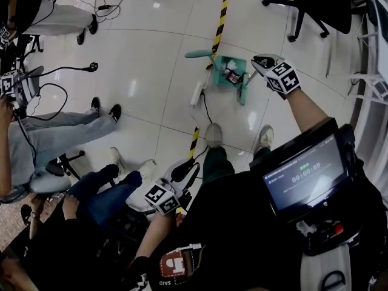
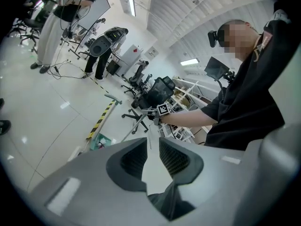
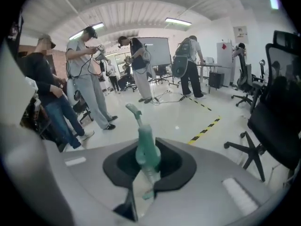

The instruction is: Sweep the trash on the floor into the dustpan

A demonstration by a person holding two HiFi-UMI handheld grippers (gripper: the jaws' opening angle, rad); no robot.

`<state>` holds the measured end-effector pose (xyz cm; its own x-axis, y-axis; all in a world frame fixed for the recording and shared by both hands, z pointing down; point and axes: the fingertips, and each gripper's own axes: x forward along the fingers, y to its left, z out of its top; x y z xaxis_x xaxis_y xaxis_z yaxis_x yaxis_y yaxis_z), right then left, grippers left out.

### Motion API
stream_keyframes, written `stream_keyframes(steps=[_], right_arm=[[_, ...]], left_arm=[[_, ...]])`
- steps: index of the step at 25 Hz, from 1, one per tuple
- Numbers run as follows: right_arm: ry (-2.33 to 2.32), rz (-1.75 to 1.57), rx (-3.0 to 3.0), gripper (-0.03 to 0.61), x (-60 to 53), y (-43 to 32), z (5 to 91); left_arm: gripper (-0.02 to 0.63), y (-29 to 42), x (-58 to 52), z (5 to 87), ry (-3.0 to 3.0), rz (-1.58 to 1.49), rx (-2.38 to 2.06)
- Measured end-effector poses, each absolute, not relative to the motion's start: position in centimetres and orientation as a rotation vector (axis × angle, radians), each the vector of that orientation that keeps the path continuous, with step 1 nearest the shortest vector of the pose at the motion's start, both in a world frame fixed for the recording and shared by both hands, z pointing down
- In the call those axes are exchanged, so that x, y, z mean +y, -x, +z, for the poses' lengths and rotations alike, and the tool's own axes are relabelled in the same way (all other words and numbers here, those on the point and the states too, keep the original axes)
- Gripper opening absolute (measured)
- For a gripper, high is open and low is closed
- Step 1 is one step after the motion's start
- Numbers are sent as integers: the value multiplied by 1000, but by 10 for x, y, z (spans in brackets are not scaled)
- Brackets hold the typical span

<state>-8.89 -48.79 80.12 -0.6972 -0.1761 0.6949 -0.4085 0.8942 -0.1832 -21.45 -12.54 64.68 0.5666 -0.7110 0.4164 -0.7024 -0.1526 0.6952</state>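
With right tongs (image 3: 149, 161) pinching the green handle (image 3: 145, 145) and left tongs (image 2: 153, 157) spread and empty, a hard stroke could knock over the dustpan (image 1: 225, 65), spilling its trash (image 1: 232, 76).

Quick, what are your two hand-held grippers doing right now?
Left hand-held gripper: open, holding nothing.
Right hand-held gripper: closed on a green handle.
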Motion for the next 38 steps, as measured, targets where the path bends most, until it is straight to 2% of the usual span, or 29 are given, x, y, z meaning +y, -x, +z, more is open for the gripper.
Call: stream_keyframes(steps=[3,12,21,32,38], right_arm=[[-369,359,-2292,46,-477,75,797],[-491,421,-2162,46,-466,-30,781],[-601,411,-2122,46,-456,-77,745],[-952,488,-2102,46,-344,-135,622],[-1007,501,-2191,46,-242,-154,572]], left_arm=[[83,212,-130,645,-1898,-33,-1145],[83,198,-145,637,-1928,-45,-1123],[82,187,-163,611,-2021,-65,-1088],[81,194,-187,536,-2365,-42,-792],[81,132,-151,489,-2522,-38,-623]])
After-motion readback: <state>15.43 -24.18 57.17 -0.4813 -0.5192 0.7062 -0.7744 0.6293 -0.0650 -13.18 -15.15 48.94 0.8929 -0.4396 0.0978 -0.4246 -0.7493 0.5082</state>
